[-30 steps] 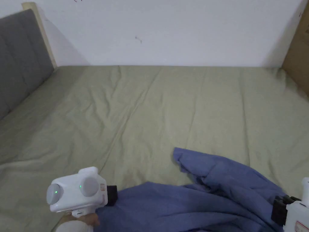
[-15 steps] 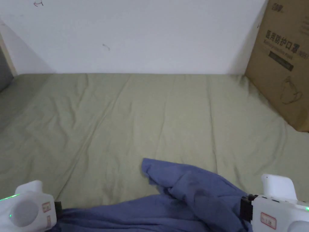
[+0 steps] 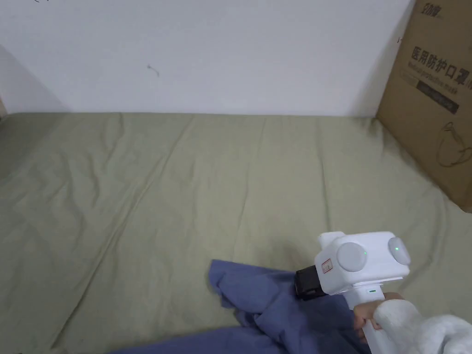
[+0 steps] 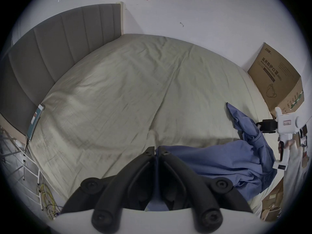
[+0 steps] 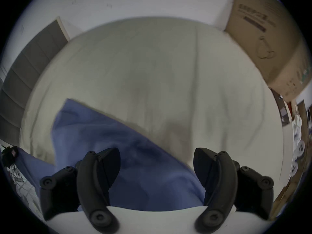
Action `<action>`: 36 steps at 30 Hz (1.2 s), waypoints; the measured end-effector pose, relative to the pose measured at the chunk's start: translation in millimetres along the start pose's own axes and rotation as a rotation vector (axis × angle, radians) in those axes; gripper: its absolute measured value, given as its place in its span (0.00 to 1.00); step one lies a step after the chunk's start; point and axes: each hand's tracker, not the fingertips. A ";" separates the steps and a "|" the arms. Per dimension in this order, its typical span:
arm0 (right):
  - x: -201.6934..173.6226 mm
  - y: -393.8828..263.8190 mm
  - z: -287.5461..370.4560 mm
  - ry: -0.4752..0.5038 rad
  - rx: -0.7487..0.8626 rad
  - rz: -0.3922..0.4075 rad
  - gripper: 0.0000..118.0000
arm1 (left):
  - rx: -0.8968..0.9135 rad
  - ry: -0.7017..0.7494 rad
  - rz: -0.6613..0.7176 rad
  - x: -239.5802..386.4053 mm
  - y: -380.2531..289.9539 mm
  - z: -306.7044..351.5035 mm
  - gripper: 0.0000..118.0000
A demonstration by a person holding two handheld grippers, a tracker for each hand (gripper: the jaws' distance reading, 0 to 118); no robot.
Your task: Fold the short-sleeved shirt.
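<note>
Currently, shirt location: the blue short-sleeved shirt (image 3: 276, 309) lies crumpled on the bed (image 3: 184, 184), at the near edge toward the person, not yet spread flat.
Shirt long axis: in the left gripper view the cloth runs sideways, from the left gripper (image 4: 157, 150) across to the right gripper (image 4: 259, 127), with one raised flap pointing away from the person.
Left gripper state: jaws closed together, pinching an edge of the shirt between them.
Right gripper state: jaws spread wide apart in the right gripper view (image 5: 157, 163), holding nothing; the shirt lies directly under and between them.
Deciding relation: the raised flap lies just ahead of the right gripper (image 3: 305, 282) and to its left, so the right hand is the nearer one for the next grasp, as a judgement.
Surroundings: a cardboard box (image 3: 438, 101) stands on the bed's right side, well apart from the shirt.
Difference from earlier frame: half a second ago the right gripper sat at the lower right corner of the head view; it has since come up and inward, onto the flap.
</note>
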 end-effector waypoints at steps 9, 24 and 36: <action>9.5 2.5 1.3 0.015 -0.003 -0.028 0.38 | -0.004 0.005 -0.006 2.6 4.6 -3.9 0.02; 71.8 12.0 132.8 0.142 0.209 -0.268 0.02 | 0.131 0.014 -0.045 -0.1 55.1 53.6 0.02; 102.0 15.3 323.6 0.070 0.491 -0.298 0.02 | 0.373 -0.037 -0.081 31.8 167.6 143.3 0.02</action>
